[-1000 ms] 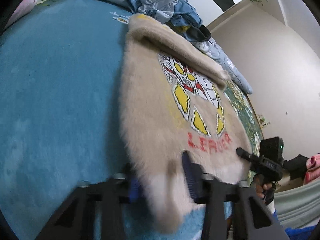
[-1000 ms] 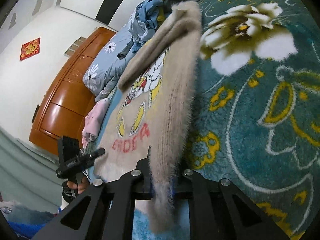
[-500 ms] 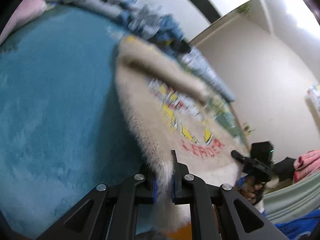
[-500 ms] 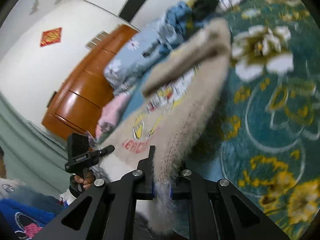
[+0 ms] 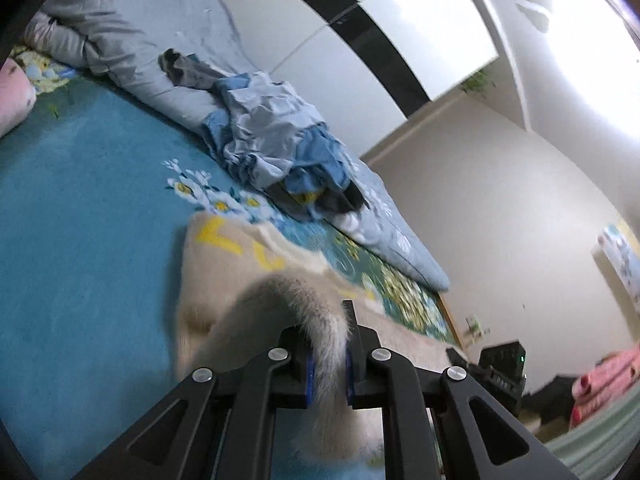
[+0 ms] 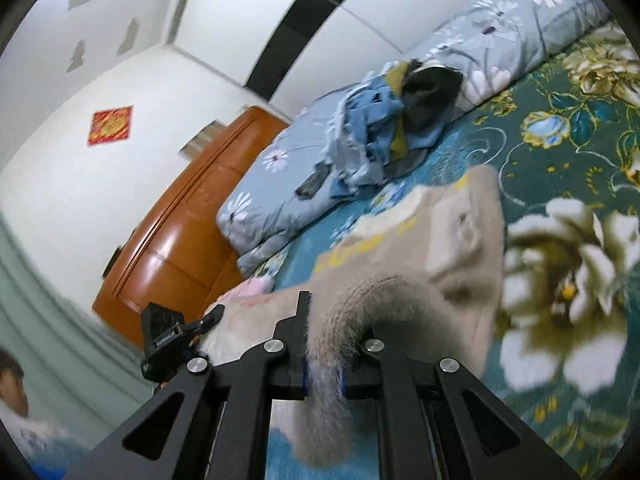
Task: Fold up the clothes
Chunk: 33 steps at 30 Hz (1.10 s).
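Observation:
A fuzzy beige sweater (image 5: 224, 280) with a yellow print lies on the blue flowered bed cover (image 5: 80, 208). My left gripper (image 5: 329, 364) is shut on the sweater's bottom hem, which is lifted and curls over the rest. My right gripper (image 6: 323, 356) is shut on the hem's other corner of the same sweater (image 6: 448, 248), also raised and arched forward. Each gripper shows in the other's view: the right one in the left wrist view (image 5: 496, 372), the left one in the right wrist view (image 6: 172, 336). The sweater's lower front is hidden under the lifted hem.
A pile of blue and grey clothes (image 5: 272, 136) lies on a rolled light-blue floral duvet (image 5: 120, 40) along the bed's far edge. A wooden headboard (image 6: 188, 216) stands on the left of the right wrist view. A pink item (image 5: 12, 96) lies far left.
Both grippers have lifted the sweater's hem and carried it forward toward the collar, so the hem now arches over the body. The left gripper closed on the hem during the last second.

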Each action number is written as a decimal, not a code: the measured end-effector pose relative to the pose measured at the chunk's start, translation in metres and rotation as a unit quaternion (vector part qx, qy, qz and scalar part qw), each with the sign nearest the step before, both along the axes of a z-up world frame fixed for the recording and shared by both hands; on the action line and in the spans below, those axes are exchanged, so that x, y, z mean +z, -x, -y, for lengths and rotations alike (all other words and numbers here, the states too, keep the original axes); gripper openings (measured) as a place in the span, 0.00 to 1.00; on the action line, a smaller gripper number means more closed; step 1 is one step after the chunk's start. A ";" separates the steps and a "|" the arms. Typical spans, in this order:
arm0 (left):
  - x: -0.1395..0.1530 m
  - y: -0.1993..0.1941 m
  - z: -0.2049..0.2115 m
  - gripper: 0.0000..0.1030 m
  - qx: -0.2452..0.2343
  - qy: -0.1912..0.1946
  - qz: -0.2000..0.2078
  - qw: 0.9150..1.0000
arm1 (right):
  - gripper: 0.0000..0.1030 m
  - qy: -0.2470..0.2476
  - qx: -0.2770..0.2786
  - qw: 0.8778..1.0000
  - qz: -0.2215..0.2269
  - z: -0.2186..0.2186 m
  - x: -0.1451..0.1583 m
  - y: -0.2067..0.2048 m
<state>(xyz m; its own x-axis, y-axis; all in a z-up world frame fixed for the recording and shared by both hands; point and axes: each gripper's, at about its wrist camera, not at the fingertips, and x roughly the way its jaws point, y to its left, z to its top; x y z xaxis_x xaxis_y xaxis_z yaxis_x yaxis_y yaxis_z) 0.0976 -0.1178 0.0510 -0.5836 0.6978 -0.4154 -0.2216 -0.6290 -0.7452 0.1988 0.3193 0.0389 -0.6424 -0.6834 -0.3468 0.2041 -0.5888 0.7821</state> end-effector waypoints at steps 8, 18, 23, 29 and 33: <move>-0.034 0.071 -0.014 0.13 0.023 0.001 0.061 0.998 | 0.11 0.028 -0.025 0.997 0.069 -0.016 -0.033 0.068; -0.039 0.080 -0.006 0.60 0.024 -0.059 0.037 0.997 | 0.32 0.074 -0.036 0.994 0.075 -0.035 -0.044 0.083; -0.030 0.072 0.006 0.65 0.037 -0.051 0.015 0.998 | 0.33 0.058 -0.037 0.996 0.060 -0.040 -0.034 0.082; -0.033 0.070 0.015 0.66 0.054 -0.017 0.018 0.998 | 0.36 0.070 -0.080 0.994 0.040 -0.064 -0.026 0.076; -0.047 0.074 0.008 0.66 0.052 0.016 0.040 0.998 | 0.36 0.043 -0.081 0.994 0.057 -0.065 -0.033 0.074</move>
<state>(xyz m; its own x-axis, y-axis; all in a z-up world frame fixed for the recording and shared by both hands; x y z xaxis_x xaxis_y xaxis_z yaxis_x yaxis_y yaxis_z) 0.0237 -0.1258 0.0037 -0.6160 0.6211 -0.4845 -0.0955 -0.6694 -0.7368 0.1248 0.3847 0.0059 -0.7058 -0.6051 -0.3685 0.0188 -0.5360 0.8440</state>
